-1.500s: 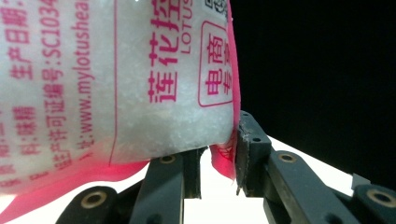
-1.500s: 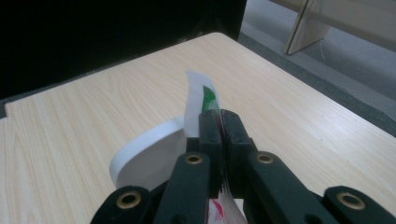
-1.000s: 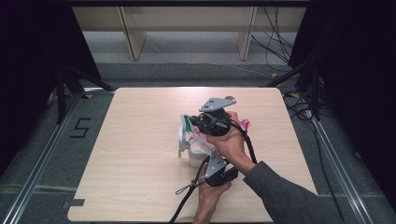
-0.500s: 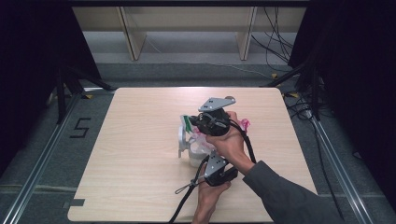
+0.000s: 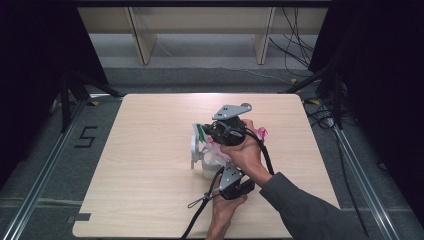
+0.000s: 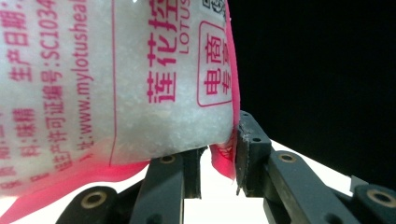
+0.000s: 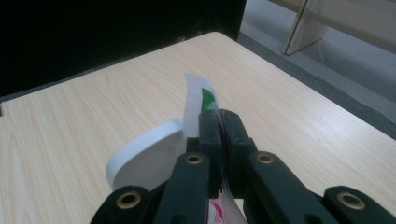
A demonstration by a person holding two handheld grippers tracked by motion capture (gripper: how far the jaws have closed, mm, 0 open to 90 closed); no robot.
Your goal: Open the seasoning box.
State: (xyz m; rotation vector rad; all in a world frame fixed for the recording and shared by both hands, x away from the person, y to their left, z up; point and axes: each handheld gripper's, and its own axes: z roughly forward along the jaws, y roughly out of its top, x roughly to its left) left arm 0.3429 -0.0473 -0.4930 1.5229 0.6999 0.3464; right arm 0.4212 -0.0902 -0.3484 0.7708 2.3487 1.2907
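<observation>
Two grippers held one bag point(image 6: 116, 88) of white granules near the table's point(image 5: 150, 200) middle. The left gripper point(image 6: 217, 154) pinched the bag's pink bottom seam; the right gripper point(image 7: 219, 126) was clamped tight on its top flap beside a white cup point(image 7: 140, 161). If either grip slipped on the thin film, the bag would likely sag or spill. In the high view, hands and grippers covered most of the bag, so whether it was open could not be told; its print was cut off.
</observation>
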